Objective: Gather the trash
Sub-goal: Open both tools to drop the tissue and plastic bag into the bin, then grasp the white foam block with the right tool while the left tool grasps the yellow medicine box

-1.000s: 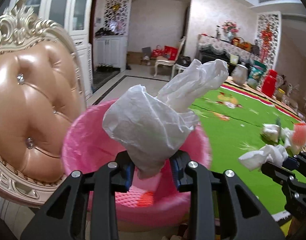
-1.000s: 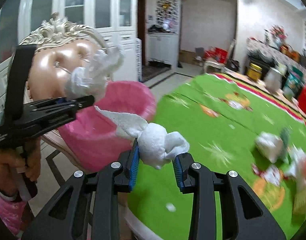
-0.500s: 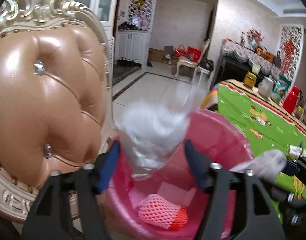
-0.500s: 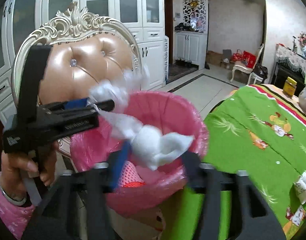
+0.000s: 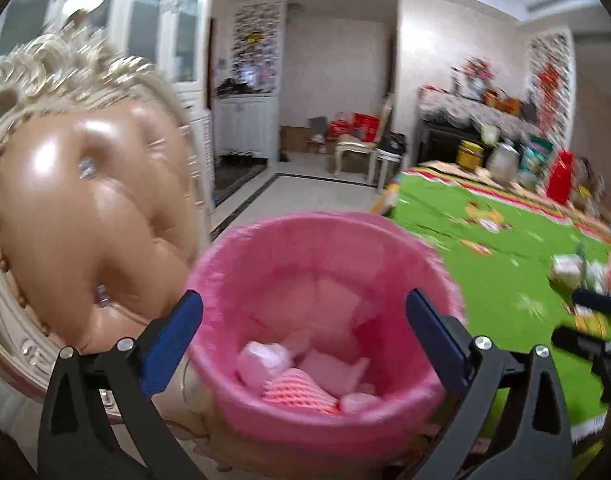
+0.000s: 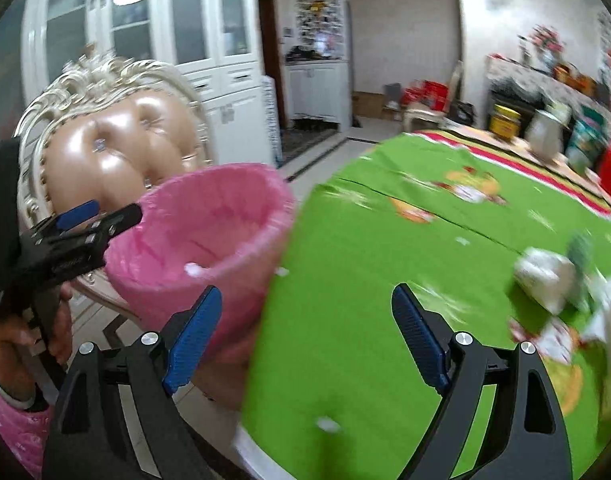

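Observation:
The pink-lined trash bin (image 5: 317,248) stands straight ahead in the left wrist view. White wads (image 5: 265,360) and a red foam net (image 5: 301,384) lie in its bottom. My left gripper (image 5: 303,306) hangs over the near rim, its jaws opening wide with nothing between them. My right gripper (image 6: 305,298) is over the table edge beside the bin (image 6: 225,216), its jaws also opening and empty. Crumpled white trash (image 6: 545,280) lies on the green tablecloth (image 6: 385,260) at the right. The left gripper (image 6: 115,209) shows at the bin's left, and the right gripper (image 5: 569,318) at its right.
An ornate tan leather chair (image 5: 85,220) stands close behind and left of the bin. A person's hand (image 6: 13,344) holds the left gripper. Jars and red containers (image 5: 545,168) crowd the table's far side. Tiled floor (image 5: 305,188) stretches beyond the bin.
Both grippers went from shut on white wads to open and empty; the wads are gone from the jaws. The right wrist view has swung back over the green table.

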Motion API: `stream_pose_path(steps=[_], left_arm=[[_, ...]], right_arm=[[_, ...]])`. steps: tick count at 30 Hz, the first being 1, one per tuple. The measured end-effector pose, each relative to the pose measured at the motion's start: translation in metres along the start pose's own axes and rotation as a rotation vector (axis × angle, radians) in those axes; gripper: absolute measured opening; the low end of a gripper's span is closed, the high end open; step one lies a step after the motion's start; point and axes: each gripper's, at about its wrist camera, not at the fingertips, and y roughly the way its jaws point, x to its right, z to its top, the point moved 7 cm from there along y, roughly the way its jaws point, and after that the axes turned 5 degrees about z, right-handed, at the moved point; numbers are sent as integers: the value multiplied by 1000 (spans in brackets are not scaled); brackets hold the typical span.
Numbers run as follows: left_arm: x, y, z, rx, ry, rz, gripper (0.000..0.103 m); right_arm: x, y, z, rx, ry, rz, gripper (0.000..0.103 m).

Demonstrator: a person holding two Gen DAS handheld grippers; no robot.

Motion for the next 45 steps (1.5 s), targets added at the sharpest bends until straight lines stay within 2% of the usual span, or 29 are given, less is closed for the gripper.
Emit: stream_pose_path(steps=[9,14,20,27,32,37,45], left_arm=[[110,-24,-15,31,173,-109,98],[170,-38,-27,15,226,-199,98],[270,-62,-46,-7,376,-364,98],[365,-77,-76,-104,461,-540,98],[411,-79,-91,-153,487,-605,98],[446,-77,-98,-202,500,-656,98],[480,-61,-94,-235,502,-672,98]], right_arm=[[85,-77,-33,67,143,-163,85],[139,-123,-60,101,237,-257,86],[208,-177,-98,136,347,-385,86],[279,-224,-143,95,415,-557,86],[319,-240,-161,67,456,-611,86],[356,-242,-166,55,510,-628,86],[395,-222,-166,15,561,-641,85]])
